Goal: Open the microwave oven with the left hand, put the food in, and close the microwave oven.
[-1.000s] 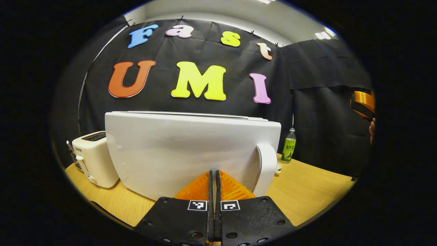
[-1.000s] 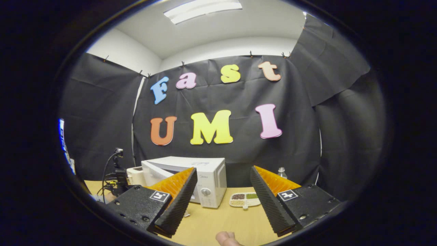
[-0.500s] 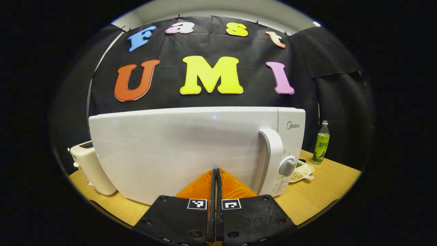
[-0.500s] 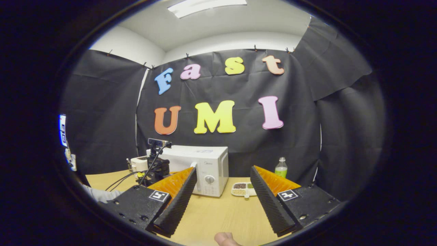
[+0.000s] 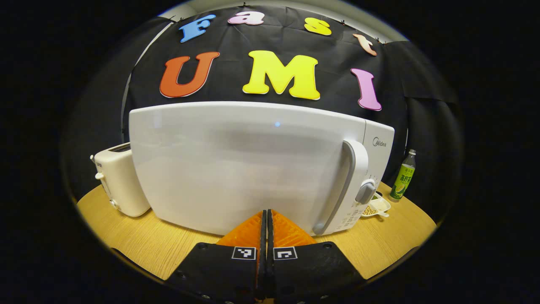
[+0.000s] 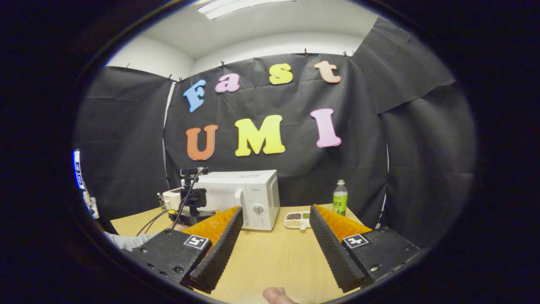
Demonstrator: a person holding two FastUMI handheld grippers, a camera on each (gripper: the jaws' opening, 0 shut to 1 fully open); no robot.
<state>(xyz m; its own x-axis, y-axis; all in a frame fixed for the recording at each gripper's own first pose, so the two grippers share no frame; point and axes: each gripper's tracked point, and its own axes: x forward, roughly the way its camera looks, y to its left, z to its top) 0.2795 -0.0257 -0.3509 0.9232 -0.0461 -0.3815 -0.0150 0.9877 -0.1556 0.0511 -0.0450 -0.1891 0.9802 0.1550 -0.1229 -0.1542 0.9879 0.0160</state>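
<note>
The microwave oven (image 5: 253,164) is standing on the worktop (image 5: 139,240) directly ahead of the left claw (image 5: 266,219), its door lying flush with the body. The door handle (image 5: 344,185) is sitting ahead and to the right of that claw. The left claw is clenched, its fingers pressed together with nothing between them, tips pointing at the lower door edge. A toaster (image 5: 118,179) is standing ahead-left, a green bottle (image 5: 400,177) far right. The right claw (image 6: 274,236) is released, jaws spread wide, well apart from the microwave oven, with a sectioned food dish (image 6: 297,219) lying ahead between its fingers.
</note>
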